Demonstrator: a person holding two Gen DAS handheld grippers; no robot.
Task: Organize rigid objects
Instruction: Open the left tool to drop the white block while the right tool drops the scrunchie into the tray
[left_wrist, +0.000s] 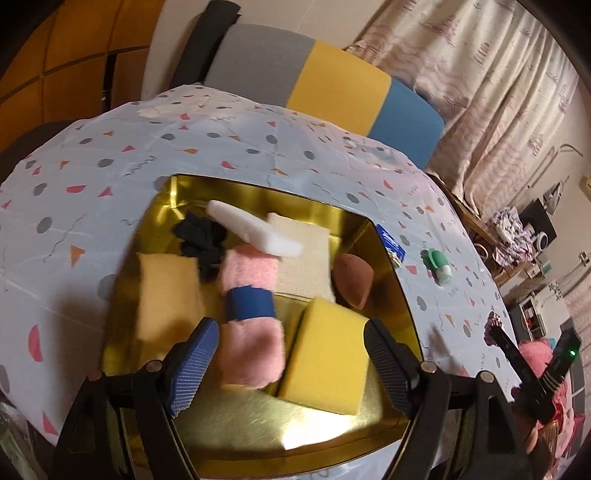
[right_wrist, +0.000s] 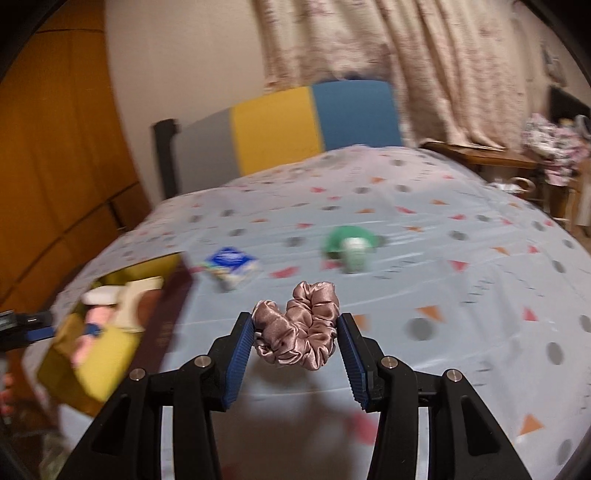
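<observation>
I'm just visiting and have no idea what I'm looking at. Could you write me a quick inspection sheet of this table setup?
Surface: table under a pale tablecloth printed with dots and triangles.
Job's things: gold tray holding a yellow sponge, pink fluffy roll with blue band, white block, black fabric piece, beige pads and a brown item; pink satin scrunchie in the right gripper.
Clutter: small blue packet and green-and-white object on the cloth beside the tray.
Grippers: left gripper open above the tray; right gripper closed on the scrunchie.
Cables: nothing seen.
Surroundings: grey-yellow-blue chair back, curtains, wooden door.
</observation>
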